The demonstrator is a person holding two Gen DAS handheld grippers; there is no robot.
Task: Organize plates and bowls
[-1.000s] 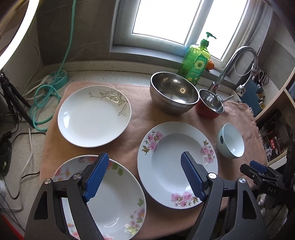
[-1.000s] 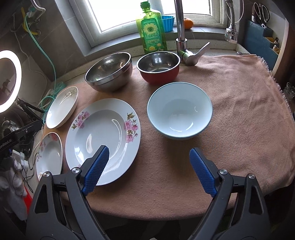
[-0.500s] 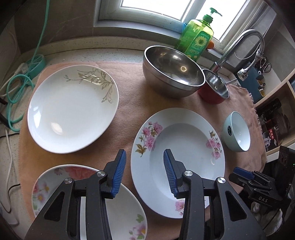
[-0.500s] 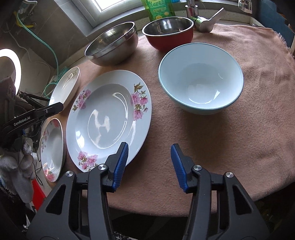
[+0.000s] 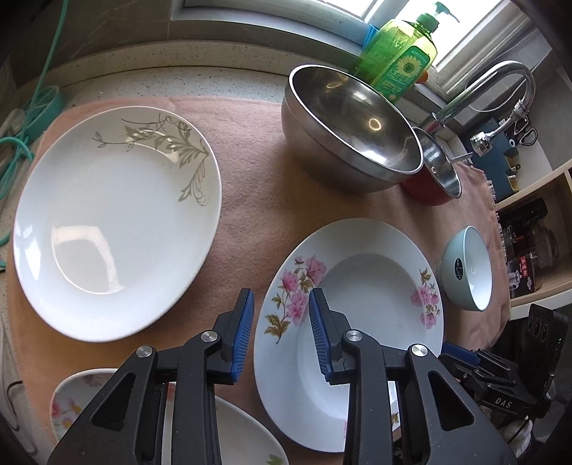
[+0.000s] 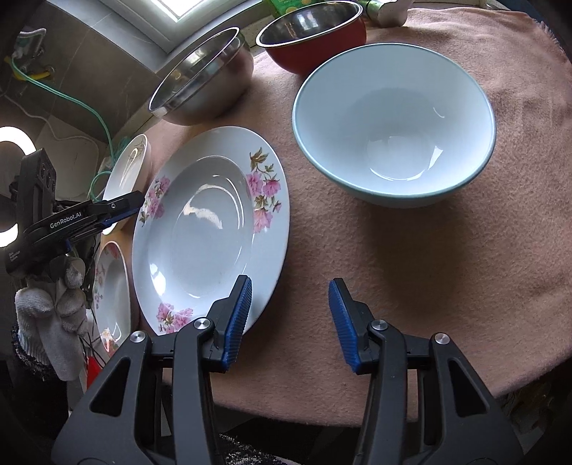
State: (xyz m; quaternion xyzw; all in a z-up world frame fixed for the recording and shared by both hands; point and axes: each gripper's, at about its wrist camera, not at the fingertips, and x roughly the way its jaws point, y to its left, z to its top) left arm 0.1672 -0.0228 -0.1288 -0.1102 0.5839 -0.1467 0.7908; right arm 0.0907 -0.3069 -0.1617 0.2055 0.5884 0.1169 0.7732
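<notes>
A pink-flowered deep plate (image 5: pixel 371 286) (image 6: pixel 211 229) lies on the pink cloth (image 5: pixel 250 150). My left gripper (image 5: pixel 280 334) is open, its fingers astride the plate's left rim, holding nothing. My right gripper (image 6: pixel 289 320) is open and empty just above the cloth, its left finger over the plate's near right rim. A white plate with a grey leaf pattern (image 5: pixel 114 221) lies at the left. Another flowered plate (image 5: pixel 221 429) lies under the left gripper. A pale blue bowl (image 6: pixel 393 121) (image 5: pixel 468 273) sits at the right.
A large steel bowl (image 5: pixel 354 125) (image 6: pixel 200 75) and a red bowl with steel inside (image 6: pixel 311 32) (image 5: pixel 436 171) stand at the back. A green soap bottle (image 5: pixel 400 53) and a tap (image 5: pixel 482 89) are behind them. Green cable (image 5: pixel 18 143) lies at the left. Shelves (image 5: pixel 529 243) are on the right.
Both grippers have moved forward and down toward the pink-flowered deep plate. The left jaws have narrowed further; the right jaws have opened a little wider than half a second ago.
</notes>
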